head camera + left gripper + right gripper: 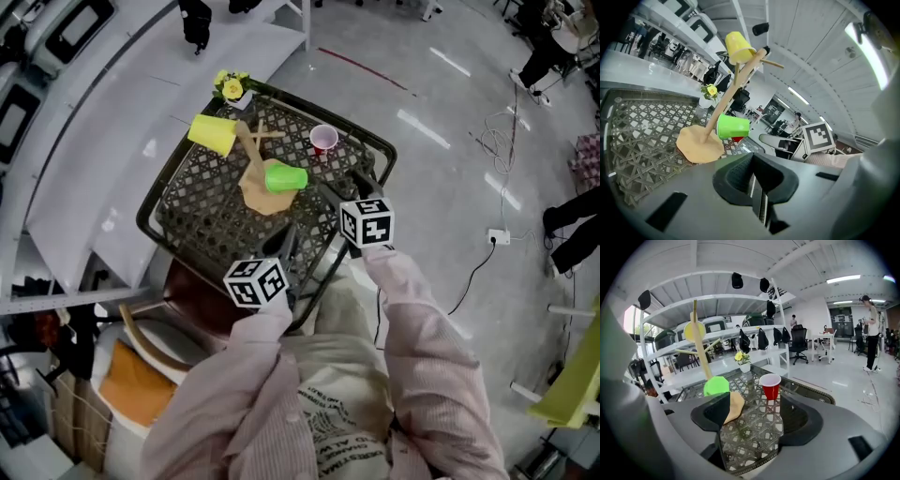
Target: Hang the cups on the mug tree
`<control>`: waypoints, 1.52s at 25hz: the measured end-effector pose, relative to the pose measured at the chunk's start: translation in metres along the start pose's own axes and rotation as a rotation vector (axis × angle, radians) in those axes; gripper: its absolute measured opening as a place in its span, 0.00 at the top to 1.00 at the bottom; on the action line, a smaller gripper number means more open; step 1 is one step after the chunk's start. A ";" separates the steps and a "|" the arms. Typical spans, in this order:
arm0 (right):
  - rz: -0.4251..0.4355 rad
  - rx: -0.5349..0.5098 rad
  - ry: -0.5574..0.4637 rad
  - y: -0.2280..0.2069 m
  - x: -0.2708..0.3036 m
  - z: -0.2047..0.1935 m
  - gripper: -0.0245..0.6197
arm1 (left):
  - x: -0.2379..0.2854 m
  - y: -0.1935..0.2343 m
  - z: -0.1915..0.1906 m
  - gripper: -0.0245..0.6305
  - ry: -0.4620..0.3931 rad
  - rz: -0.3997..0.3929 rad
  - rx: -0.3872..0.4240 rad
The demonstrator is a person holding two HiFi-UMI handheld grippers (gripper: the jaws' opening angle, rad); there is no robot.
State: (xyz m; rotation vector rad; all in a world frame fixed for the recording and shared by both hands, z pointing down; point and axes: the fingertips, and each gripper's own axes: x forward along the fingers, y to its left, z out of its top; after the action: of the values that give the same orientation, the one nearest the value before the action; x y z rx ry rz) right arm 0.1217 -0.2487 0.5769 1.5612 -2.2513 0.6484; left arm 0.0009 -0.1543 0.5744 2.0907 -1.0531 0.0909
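A dark woven-lattice tabletop [202,206] stands on a glossy grey floor [450,112]. Beyond it, a white shelving rack [712,297] carries dark hanging things, possibly bags. A black office chair [799,339] stands under ceiling strip lights [841,279].

Wooden mug tree [253,157], plastic green cup [286,178], wicker table [200,204]

Left hand-held gripper [755,182] closed, right hand-held gripper [753,416] spread.

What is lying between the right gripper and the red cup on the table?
Nothing: in the right gripper view only bare woven tabletop separates the open right gripper from the red cup.
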 end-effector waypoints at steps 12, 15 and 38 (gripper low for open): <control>0.165 -0.065 0.096 -0.038 0.067 -0.018 0.49 | 0.039 -0.009 -0.007 0.96 -0.110 0.168 -0.094; 0.195 -0.093 0.116 -0.046 0.084 -0.022 0.49 | 0.049 -0.003 -0.004 0.96 -0.140 0.214 -0.111; 0.299 -0.390 0.113 -0.046 0.166 -0.018 0.49 | 0.094 0.014 -0.002 0.96 -0.175 0.323 -0.149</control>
State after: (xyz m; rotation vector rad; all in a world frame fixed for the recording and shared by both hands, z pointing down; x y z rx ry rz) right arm 0.1073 -0.3839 0.6844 0.9926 -2.3672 0.3294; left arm 0.0534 -0.2193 0.6200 1.8061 -1.4527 -0.0118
